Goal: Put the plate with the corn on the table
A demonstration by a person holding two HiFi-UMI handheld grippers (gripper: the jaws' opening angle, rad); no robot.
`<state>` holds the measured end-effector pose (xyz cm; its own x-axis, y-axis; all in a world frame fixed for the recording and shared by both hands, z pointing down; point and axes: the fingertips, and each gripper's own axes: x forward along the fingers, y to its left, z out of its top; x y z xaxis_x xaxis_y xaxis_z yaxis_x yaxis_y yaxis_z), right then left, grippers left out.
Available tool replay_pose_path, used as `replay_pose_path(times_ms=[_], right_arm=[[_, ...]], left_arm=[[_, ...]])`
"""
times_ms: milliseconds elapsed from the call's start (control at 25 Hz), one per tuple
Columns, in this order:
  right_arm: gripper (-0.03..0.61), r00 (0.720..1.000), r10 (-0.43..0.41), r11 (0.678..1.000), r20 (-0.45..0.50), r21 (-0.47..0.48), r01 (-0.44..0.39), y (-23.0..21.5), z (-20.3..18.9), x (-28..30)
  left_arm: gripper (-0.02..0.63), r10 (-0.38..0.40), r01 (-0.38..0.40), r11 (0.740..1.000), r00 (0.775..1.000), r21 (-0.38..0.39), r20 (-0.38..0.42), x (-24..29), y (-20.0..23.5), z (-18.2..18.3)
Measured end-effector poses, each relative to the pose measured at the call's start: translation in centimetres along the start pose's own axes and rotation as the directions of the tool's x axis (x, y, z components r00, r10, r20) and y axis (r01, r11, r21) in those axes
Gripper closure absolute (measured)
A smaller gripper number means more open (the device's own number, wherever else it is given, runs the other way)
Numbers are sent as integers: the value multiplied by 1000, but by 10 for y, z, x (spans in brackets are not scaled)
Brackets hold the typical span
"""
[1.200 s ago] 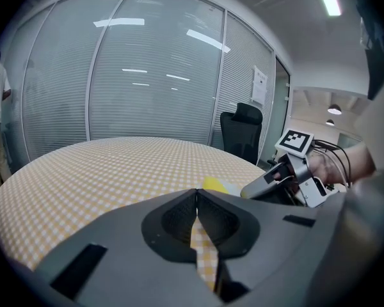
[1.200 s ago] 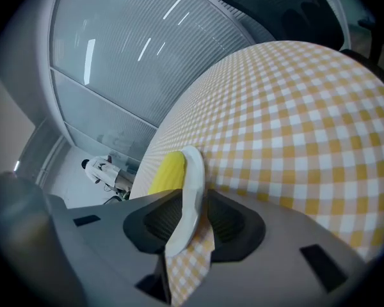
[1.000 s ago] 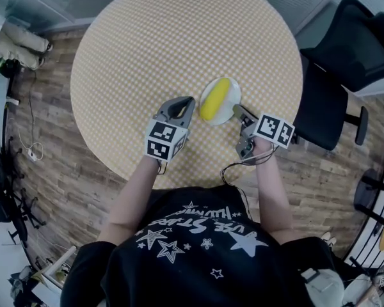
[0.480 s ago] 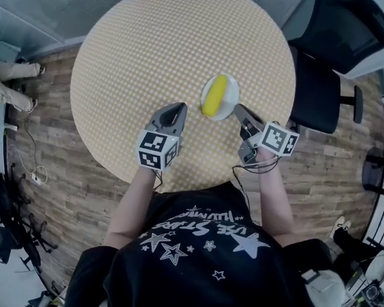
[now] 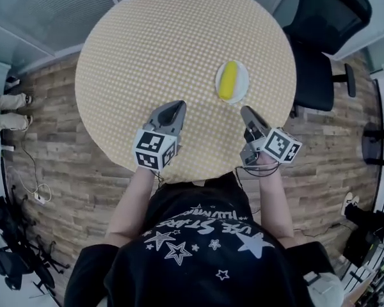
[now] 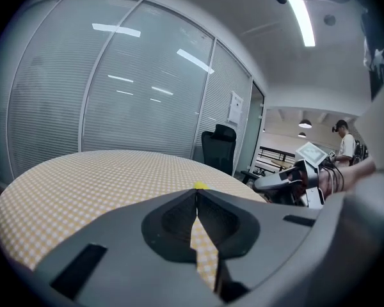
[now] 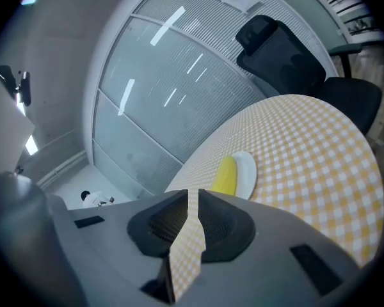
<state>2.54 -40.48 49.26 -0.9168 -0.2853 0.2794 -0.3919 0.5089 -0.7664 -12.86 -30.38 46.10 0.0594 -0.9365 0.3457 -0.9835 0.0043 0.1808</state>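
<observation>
1. The white plate [image 5: 242, 82] sat on the round surface [image 5: 166, 43], which was covered with a yellow-and-white checked cloth, toward its right side and inside the edge.
2. The yellow corn [image 5: 228, 80] lay lengthwise across the middle of the plate, and nothing touched either of them.
3. The left tool [image 5: 173, 107] hovered over the near part of the surface, well apart from the plate and to its left. In the left gripper view its jaws were clenched, tips meeting, with nothing between them. Only checked cloth showed through the opening lower down.
4. The right tool [image 5: 246, 112] was over the near right edge of the surface, nearer to the plate than the left tool but clear of it. In the right gripper view its jaws stood a narrow slit apart, released, with only checked cloth visible in the gap. The plate and corn lay ahead of its tips, beyond them.
5. A black office chair [image 5: 320, 37] stood on the wooden floor [image 5: 57, 171] just beyond the surface's right side.
6. The person, in a dark shirt printed with stars, stood at the near edge with both forearms reaching forward.
</observation>
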Motion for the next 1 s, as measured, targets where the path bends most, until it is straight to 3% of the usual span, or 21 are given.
replay_pose_path(times_ms=[360,640,840,1000], right_arm=[[518,985,-75,997,158,7,74,52,-61,-30],[518,950,-193,980,244,92,175,63,-122,-76],[518,922,-274,961,274,115,252,60,-142,-127],[518,917,-278,960,287,113,256,64,-149,-142]], left_arm=[[606,-126,123,989,991,77,36,-69,27,2],[606,-222,222,971,975,91,-16,-86,40,-19],[606,-255,256,963,967,86,-20,-90,24,-25],[606,-276,278,956,961,91,-30,-97,8,-36]])
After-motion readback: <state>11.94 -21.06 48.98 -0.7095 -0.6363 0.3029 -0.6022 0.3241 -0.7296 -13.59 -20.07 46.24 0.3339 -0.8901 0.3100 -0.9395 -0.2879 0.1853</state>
